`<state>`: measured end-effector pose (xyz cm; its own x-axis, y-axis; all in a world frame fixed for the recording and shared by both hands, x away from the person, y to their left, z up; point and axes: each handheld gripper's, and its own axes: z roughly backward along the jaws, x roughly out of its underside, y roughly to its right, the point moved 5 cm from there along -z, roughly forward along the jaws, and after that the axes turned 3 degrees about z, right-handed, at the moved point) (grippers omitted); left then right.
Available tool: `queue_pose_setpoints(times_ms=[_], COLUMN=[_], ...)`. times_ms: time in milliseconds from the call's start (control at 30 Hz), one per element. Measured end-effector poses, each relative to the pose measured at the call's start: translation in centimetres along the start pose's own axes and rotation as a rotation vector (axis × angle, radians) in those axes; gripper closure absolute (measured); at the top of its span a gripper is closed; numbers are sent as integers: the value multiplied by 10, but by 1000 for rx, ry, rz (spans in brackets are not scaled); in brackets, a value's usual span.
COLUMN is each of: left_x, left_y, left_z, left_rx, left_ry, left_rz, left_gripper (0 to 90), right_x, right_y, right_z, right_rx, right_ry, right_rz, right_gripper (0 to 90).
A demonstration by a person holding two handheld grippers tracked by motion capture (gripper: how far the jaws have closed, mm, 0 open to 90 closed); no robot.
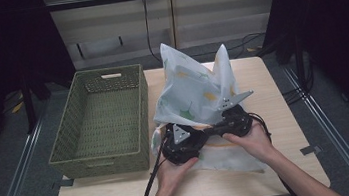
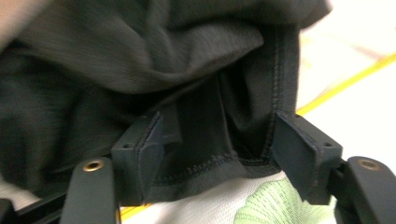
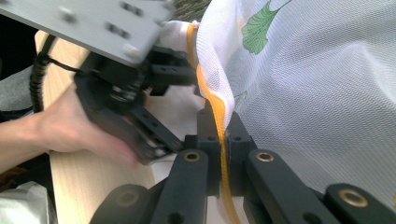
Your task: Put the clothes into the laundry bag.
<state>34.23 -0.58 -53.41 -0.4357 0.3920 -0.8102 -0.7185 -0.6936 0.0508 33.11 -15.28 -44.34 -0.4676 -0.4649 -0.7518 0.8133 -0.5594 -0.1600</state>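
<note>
Both grippers work at the near edge of a white mesh laundry bag (image 1: 197,92) on the wooden table (image 1: 272,91).

Right gripper (image 3: 223,140): jaws closed on the orange-trimmed rim (image 3: 212,100) of the bag's opening, with the trim pinched between the two pads. In the high view this gripper (image 1: 233,118) sits at the near right of the bag, held by the right hand (image 1: 253,141).

Left gripper (image 2: 217,140): jaws stand partly apart. A dark grey garment (image 2: 140,60) with a stitched hem lies between them; the pads do not press on it. The garment rests on the white, leaf-printed mesh. In the high view this gripper (image 1: 182,140) sits at the near left of the bag, just beside the right gripper, held by the left hand (image 1: 174,171). In the right gripper view it appears at the upper left, close to the bag's rim.

Bag position: centre of the table, its far part standing up in two peaks, its near part flat on the tabletop.

A green woven basket (image 1: 102,119) stands to the left of the bag, just beside it.
</note>
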Motion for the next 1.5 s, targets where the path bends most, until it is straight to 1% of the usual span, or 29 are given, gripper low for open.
queue_pose_setpoints(times_ms=[33,67,100,133,167,200,267,367,400,500,567,600,633,700,767,800,867,900,967,1000,1033,1067,1167,1233,1300,1367,1433,1467,1500], left_x=[-2,-2,-3,-5,-5,-5,-6,-4,-1,5,9,10,14,18,21,23,25,26,26,25,25,26,25,24,23,22,21,20,20], left_y=[0,-1,-2,-2,-3,-2,-1,1,0,1,1,0,-1,-1,0,2,9,9,7,5,5,5,8,6,5,4,4,3,3], left_z=[-2,-5,-9,-12,-14,-17,-18,-15,-9,5,16,19,23,26,26,29,36,37,33,32,30,28,25,25,25,24,20,21,20], left_rx=[-10,-14,-13,-8,-4,-6,-16,1,-3,7,14,9,4,22,66,81,86,93,78,74,80,77,73,67,81,90,88,83,87], left_ry=[9,-20,-39,-29,-54,-57,-78,-52,-76,-52,-40,-40,-59,-83,-79,-87,-75,-86,-112,-100,-103,-125,-124,-133,-122,-131,-102,-122,-121], left_rz=[-9,-15,1,12,6,7,-6,12,-6,-4,11,31,10,12,17,17,-21,-47,-38,-50,-28,-42,-46,-54,-41,-52,-47,-56,-51], left_gripper=[374,439,476,592,673,744,792,771,757,688,664,664,664,676,670,640,615,596,524,485,471,439,398,453,657,781,891,898,900], right_x=[0,0,0,0,0,0,0,4,6,15,18,19,20,21,22,23,23,22,22,21,21,21,21,21,21,21,20,20,20], right_y=[0,-1,-1,-1,-1,-1,-1,0,0,1,0,-2,-2,-3,-3,-3,-3,-3,-2,-2,-2,-3,-3,-2,-3,-4,-6,-6,-6], right_z=[0,0,0,0,1,2,2,0,-2,-13,-19,-22,-26,-29,-32,-32,-31,-30,-29,-29,-28,-28,-28,-28,-29,-29,-29,-29,-29], right_rx=[0,1,3,0,-1,0,2,6,6,-5,-13,-22,-24,-31,-48,-45,-45,-45,-49,-49,-43,-45,-45,-43,-41,-45,-42,-42,-41], right_ry=[-1,-1,0,2,1,0,-4,-24,-33,-68,-77,-85,-90,-105,-101,-102,-104,-101,-94,-93,-95,-98,-96,-97,-99,-93,-95,-95,-95], right_rz=[0,4,4,3,1,1,0,1,3,-15,-4,-7,-5,-10,-9,-8,-16,-13,-18,-14,-10,-10,-5,-7,-8,-3,-3,-3,-3], right_gripper=[887,887,887,887,887,887,887,887,887,887,886,886,885,885,885,885,884,885,885,885,884,884,883,883,882,881,881,882,882])
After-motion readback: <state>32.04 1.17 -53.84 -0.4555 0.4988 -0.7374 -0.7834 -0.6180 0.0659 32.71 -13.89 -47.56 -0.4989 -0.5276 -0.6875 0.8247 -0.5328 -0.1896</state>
